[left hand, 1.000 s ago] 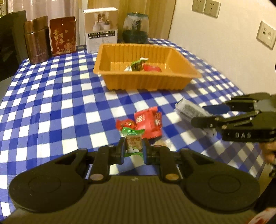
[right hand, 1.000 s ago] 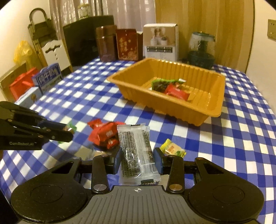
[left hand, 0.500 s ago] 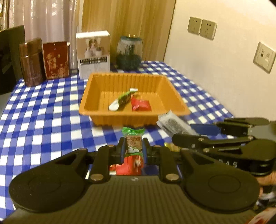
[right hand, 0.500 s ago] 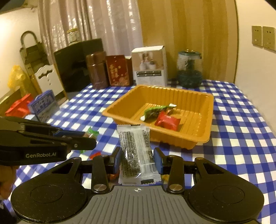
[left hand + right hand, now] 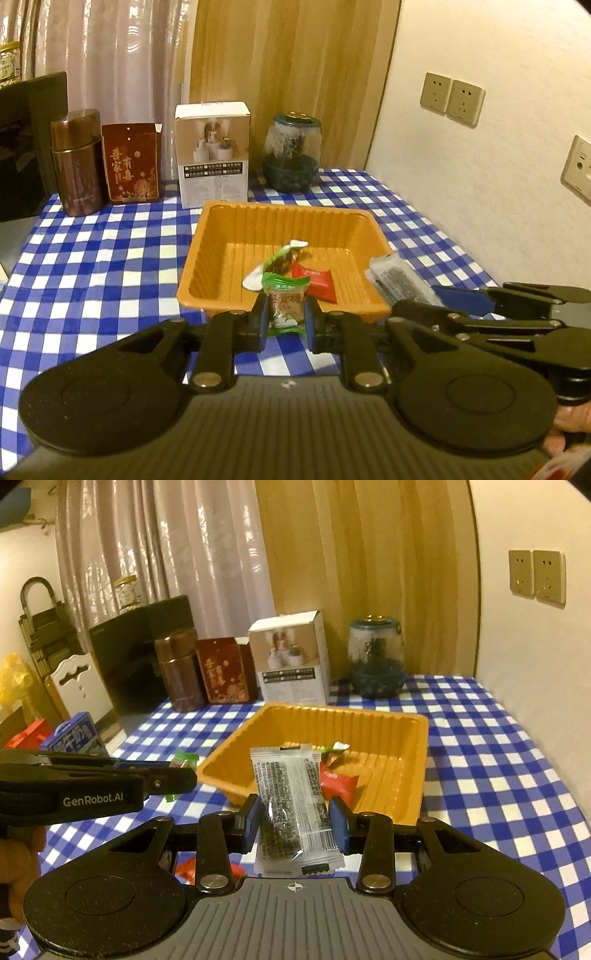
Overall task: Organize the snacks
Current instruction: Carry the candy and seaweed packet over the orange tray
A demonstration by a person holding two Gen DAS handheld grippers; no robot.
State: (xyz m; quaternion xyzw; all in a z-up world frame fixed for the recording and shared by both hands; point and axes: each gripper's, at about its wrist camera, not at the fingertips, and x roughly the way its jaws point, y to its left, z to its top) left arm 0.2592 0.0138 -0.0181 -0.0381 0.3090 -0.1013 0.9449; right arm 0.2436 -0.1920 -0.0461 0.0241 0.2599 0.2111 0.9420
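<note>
My left gripper (image 5: 285, 320) was clenched on a small green-wrapped candy (image 5: 285, 306), its blue pads pressing the wrapper from both sides so the sweet stood upright between them, off the cloth. My right gripper (image 5: 295, 821) was clamped on a long clear packet (image 5: 291, 805) of dark filling, printed with small text and a barcode, which also stood upright and rose above the fingertips (image 5: 338, 825). Both snacks hung in front of the orange tray (image 5: 207, 258), which sat on the blue-and-white checked tablecloth (image 5: 110, 258). Inside the tray lay a red wrapped snack (image 5: 316, 282) and, touching it, a green-and-white wrapped one (image 5: 280, 258). From the right wrist view a bit of red wrapper (image 5: 186, 871) showed on the cloth below my fingers, though I could not tell what it was. Behind the tray, along the far edge of the table, stood a brown canister (image 5: 75, 162), a dark red tin (image 5: 131, 162), a white carton (image 5: 213, 155) and a glass jar (image 5: 291, 153) with a dark base. Two wall sockets (image 5: 452, 99) sat on the wall to the right.
</note>
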